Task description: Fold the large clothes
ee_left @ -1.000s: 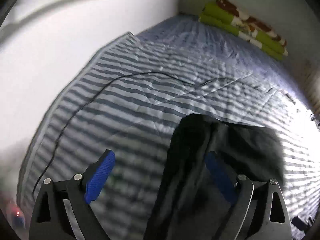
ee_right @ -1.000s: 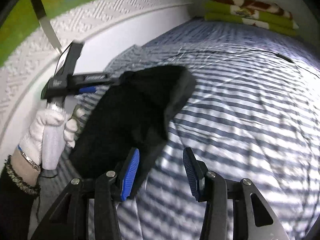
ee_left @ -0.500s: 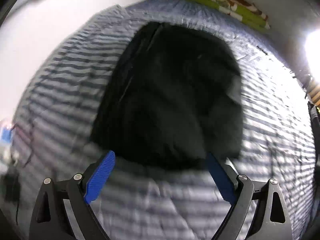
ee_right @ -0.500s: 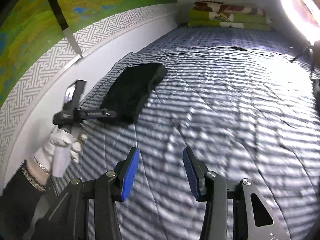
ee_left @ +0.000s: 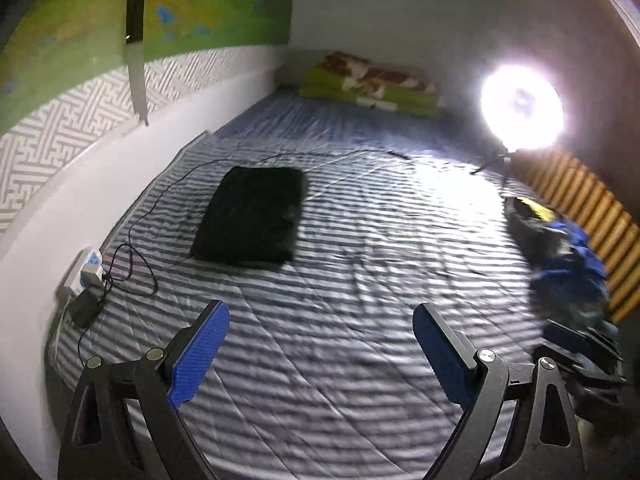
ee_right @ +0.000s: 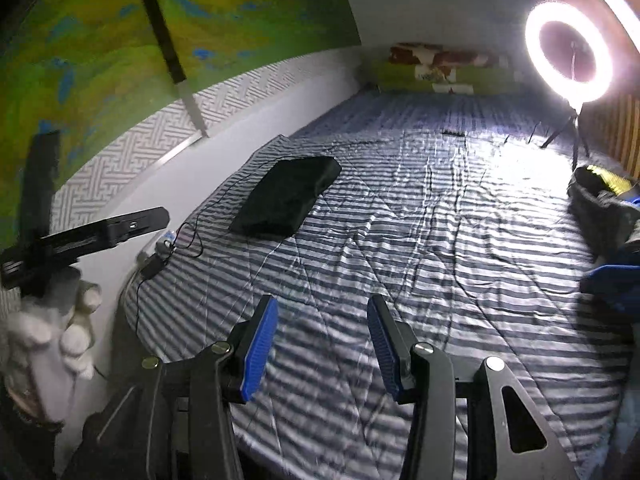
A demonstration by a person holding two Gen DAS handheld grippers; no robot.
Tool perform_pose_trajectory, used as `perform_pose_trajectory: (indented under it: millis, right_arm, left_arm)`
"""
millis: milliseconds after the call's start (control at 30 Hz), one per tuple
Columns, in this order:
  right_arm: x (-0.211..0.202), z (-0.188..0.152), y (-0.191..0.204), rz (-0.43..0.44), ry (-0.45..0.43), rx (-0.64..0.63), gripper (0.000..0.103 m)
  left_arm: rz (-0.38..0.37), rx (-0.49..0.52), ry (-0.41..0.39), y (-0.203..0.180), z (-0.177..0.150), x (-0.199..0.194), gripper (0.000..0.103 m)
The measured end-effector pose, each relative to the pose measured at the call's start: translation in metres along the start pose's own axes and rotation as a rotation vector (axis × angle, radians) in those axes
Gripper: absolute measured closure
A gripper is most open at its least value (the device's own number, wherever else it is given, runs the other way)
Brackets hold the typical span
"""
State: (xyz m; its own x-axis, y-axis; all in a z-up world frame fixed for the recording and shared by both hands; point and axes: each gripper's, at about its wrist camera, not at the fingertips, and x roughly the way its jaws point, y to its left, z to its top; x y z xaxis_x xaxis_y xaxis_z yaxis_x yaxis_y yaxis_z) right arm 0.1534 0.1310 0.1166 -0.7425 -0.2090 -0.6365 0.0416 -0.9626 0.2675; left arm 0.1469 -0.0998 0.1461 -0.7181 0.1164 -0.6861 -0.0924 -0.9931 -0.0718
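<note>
Folded black garment (ee_left: 252, 220) lies alone; both jaws gape empty; blurred clothes pile (ee_left: 568, 264), perhaps jackets.

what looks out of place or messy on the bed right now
The folded black garment lies flat and tidy near the wall. The mess is at the right edge: a crumpled pile of blue and dark clothes, unfolded. A loose black cable also trails across the striped bedcover from a power strip.

Folded garment (ee_left: 250, 216) on bed (ee_left: 360, 280) left, clothes pile (ee_left: 568, 264) right
</note>
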Motion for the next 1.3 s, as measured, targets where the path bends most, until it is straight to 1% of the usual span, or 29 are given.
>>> perform_pose_trajectory:
  millis: [133,233,367,433,533,667,800,900,967,1067,1133,1300]
  right_arm:
    - [-0.032,-0.015,0.007,-0.021,-0.026,-0.013,0.059]
    - [-0.052,-0.027,0.010,-0.041,-0.037,-0.005,0.058]
    - [-0.077,-0.039,0.014,-0.062,-0.055,0.016,0.055]
    - [-0.090,-0.042,0.017,-0.075,-0.071,0.020,0.053]
    - [-0.108,-0.046,0.023,-0.108,-0.102,0.007,0.049]
    - [-0.122,-0.054,0.034,-0.145,-0.129,-0.008,0.048]
    - [-0.127,-0.064,0.043,-0.150,-0.128,-0.010,0.048]
    - [-0.130,-0.069,0.045,-0.162,-0.128,-0.006,0.046]
    - [-0.131,-0.073,0.046,-0.151,-0.124,0.004,0.045]
    - [-0.131,-0.078,0.050,-0.150,-0.120,0.003,0.045]
    - [-0.129,-0.080,0.055,-0.169,-0.118,-0.012,0.045]
    - [-0.122,-0.084,0.060,-0.185,-0.113,-0.017,0.044]
  left_arm:
    - [0.006,0.021,-0.017,-0.033,-0.031,-0.050,0.006]
    - [-0.004,0.016,-0.024,-0.048,-0.055,-0.075,0.003]
    - [-0.023,-0.006,-0.035,-0.055,-0.079,-0.101,0.002]
    - [-0.027,-0.002,-0.043,-0.056,-0.085,-0.112,0.001]
    - [-0.002,0.022,-0.066,-0.061,-0.094,-0.130,0.001]
    - [-0.006,0.024,-0.078,-0.063,-0.100,-0.144,0.001]
    - [-0.005,0.029,-0.093,-0.066,-0.108,-0.157,0.001]
    - [0.002,0.027,-0.090,-0.067,-0.114,-0.162,0.001]
    - [0.007,0.029,-0.092,-0.068,-0.118,-0.166,0.001]
    - [0.002,0.022,-0.091,-0.064,-0.121,-0.168,0.001]
    - [-0.009,0.015,-0.088,-0.062,-0.123,-0.168,0.001]
    - [-0.001,0.019,-0.074,-0.057,-0.125,-0.160,0.001]
